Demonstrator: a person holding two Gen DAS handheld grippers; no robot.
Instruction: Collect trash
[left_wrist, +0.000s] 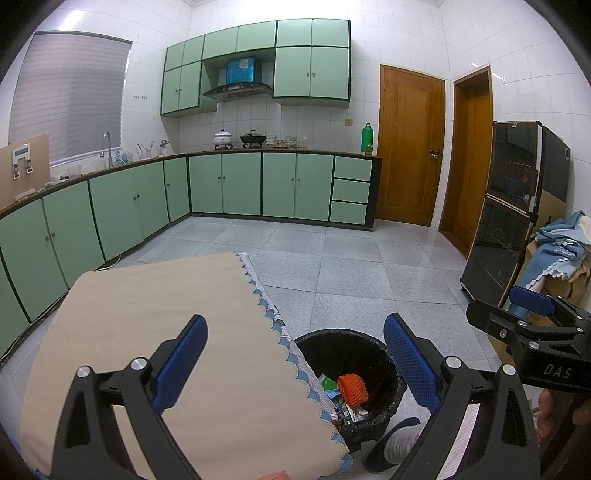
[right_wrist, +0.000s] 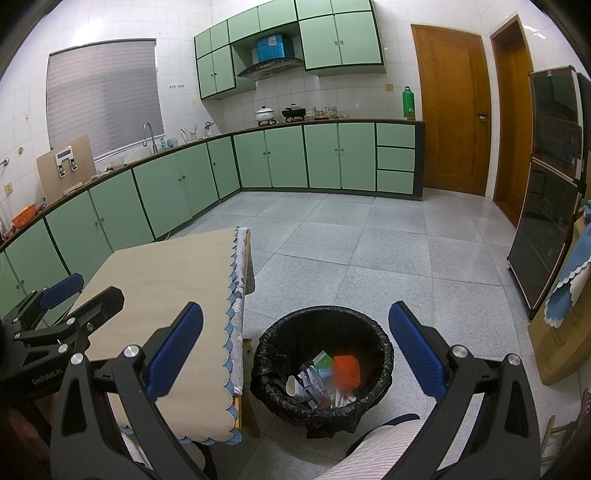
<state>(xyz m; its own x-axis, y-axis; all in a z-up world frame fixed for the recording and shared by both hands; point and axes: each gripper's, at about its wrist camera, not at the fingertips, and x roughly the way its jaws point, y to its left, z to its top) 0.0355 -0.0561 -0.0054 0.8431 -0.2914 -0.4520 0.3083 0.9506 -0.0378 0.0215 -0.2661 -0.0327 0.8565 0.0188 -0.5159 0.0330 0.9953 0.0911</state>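
While both grippers hang empty with jaws spread wide, the left gripper (left_wrist: 295, 362) over the desk's near right edge and the right gripper (right_wrist: 295, 354) above the bin (right_wrist: 321, 369), the drop looks just done. An orange net (right_wrist: 346, 371), blurred in the right view as if falling, sits among wrappers and a paper cup (right_wrist: 291, 386) in the black-lined bin, which stands on the floor just right of the desk (left_wrist: 147, 314). The cloth-covered desk shows no trash on the part in view, so I judge the collecting nearly or wholly finished; the next move calls for a look over the desk and floor for leftovers. A knee (right_wrist: 384, 443) sits near the bin. Farther off stand green cabinets (left_wrist: 221, 184), a dark glass cabinet (left_wrist: 509, 206) at right and wooden doors (left_wrist: 410, 144); nothing blocks the bin.
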